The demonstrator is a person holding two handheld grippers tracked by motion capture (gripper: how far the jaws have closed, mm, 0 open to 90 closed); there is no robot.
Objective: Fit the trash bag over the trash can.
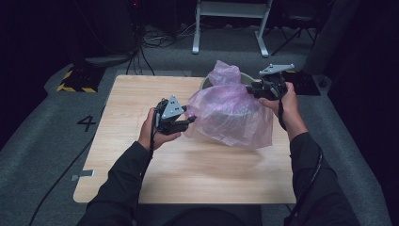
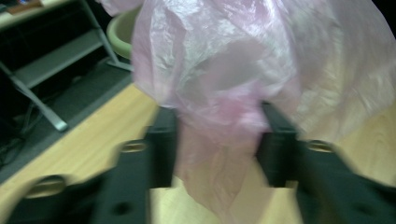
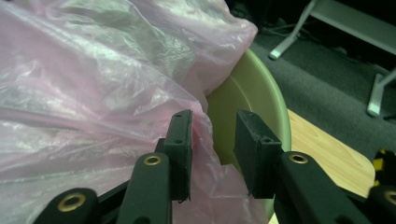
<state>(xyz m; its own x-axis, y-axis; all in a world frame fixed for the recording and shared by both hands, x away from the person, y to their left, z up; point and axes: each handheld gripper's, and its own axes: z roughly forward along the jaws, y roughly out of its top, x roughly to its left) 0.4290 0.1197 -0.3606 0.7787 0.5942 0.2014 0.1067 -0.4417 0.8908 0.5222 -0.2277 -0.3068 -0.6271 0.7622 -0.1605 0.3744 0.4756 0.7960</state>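
1. Scene: a pink plastic bag (image 1: 231,115) is draped over a pale green bin (image 3: 254,100) at the far right part of the desk (image 1: 141,174). The bag covers most of the bin; only a stretch of the green rim shows at the far side.

2. Left tongs (image 1: 181,121): at the bag's left edge, pointing right into the film. In the left gripper view a bunched fold of pink film (image 2: 219,121) lies between the two jaws. The jaws stand part open; the picture is blurred, and I cannot tell whether the pads press the fold.

3. Right tongs (image 1: 256,89): at the bag's far right corner, beside the bin's rim. In the right gripper view the jaws stand apart with a clear gap. The film's edge touches the inner face of the left-hand jaw; the other jaw is over the bin's inside wall. Nothing is clamped.

4. Key relation: the bag lies between the two tongs, stretched from near left to far right. The left tongs have film in the gap; the right tongs sit just off the bag's edge, rim beyond.

5. Judgement: the work looks like fitting the bag over the bin. The right tongs likely need a small shift left to take the film edge, not the rim.
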